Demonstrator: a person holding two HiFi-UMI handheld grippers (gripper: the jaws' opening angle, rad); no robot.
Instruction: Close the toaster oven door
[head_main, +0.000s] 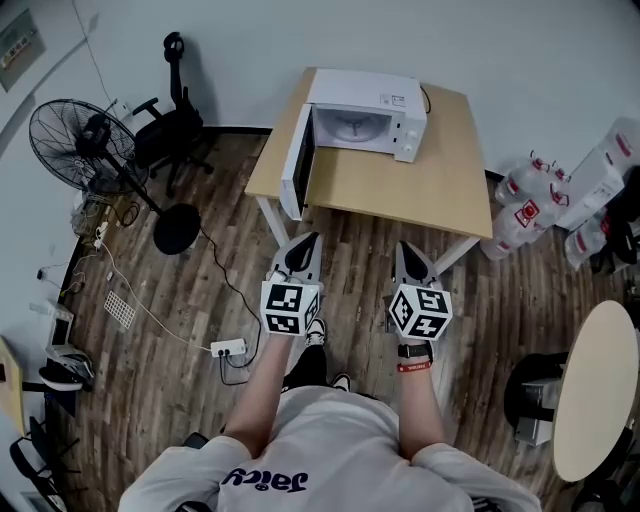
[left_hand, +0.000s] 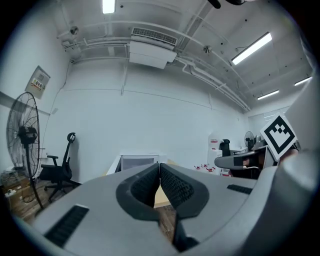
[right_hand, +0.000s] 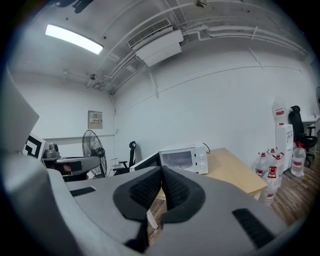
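Observation:
A white toaster oven (head_main: 368, 112) stands at the back of a wooden table (head_main: 400, 185). Its door (head_main: 298, 160) is swung wide open to the left, past the table's left edge. Both grippers hover over the floor just short of the table's front edge, apart from the oven. My left gripper (head_main: 303, 243) points toward the open door, jaws shut and empty. My right gripper (head_main: 405, 250) is beside it, jaws also shut with nothing in them. The oven (left_hand: 137, 162) shows behind the left gripper (left_hand: 159, 167). In the right gripper view, the oven (right_hand: 185, 159) and its door (right_hand: 145, 162) sit beyond the right gripper (right_hand: 162, 172).
A standing fan (head_main: 80, 145) and a black office chair (head_main: 175, 130) are at the left. A power strip (head_main: 228, 349) with cables lies on the wood floor near my left foot. Water bottles (head_main: 560, 200) cluster at the right, and a round table (head_main: 600, 390) is at the lower right.

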